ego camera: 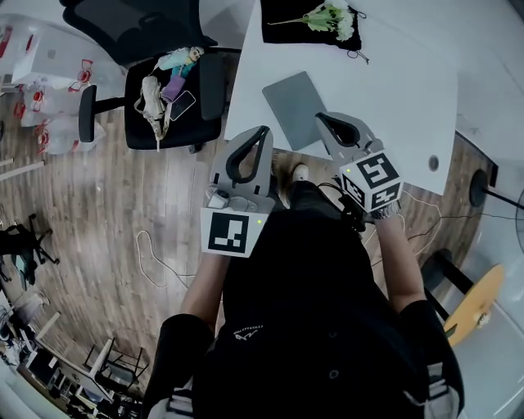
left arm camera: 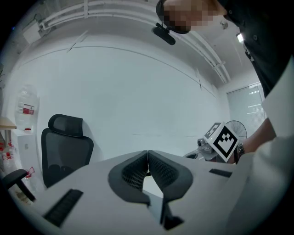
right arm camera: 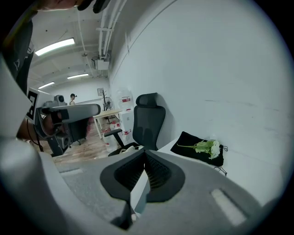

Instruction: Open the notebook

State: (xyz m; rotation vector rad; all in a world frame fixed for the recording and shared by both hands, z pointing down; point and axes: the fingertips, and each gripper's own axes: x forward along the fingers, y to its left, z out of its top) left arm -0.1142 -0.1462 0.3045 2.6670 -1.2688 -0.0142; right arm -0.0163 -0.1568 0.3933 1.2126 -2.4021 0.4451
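White counter (ego camera: 409,82) fills the upper right of the head view, with a black office chair (ego camera: 131,29) to its left on the wooden floor (ego camera: 98,213). A black cloth (ego camera: 282,34) lies at the counter's far edge. The grey notebook (ego camera: 296,98) lies closed and flat near the front edge, well apart from the cloth. The right gripper (right arm camera: 144,152) hovers just beside the notebook and the left gripper (left arm camera: 148,152) near the counter's corner. Both have their fingers pressed together on nothing. A flower (ego camera: 334,16) rests on the cloth.
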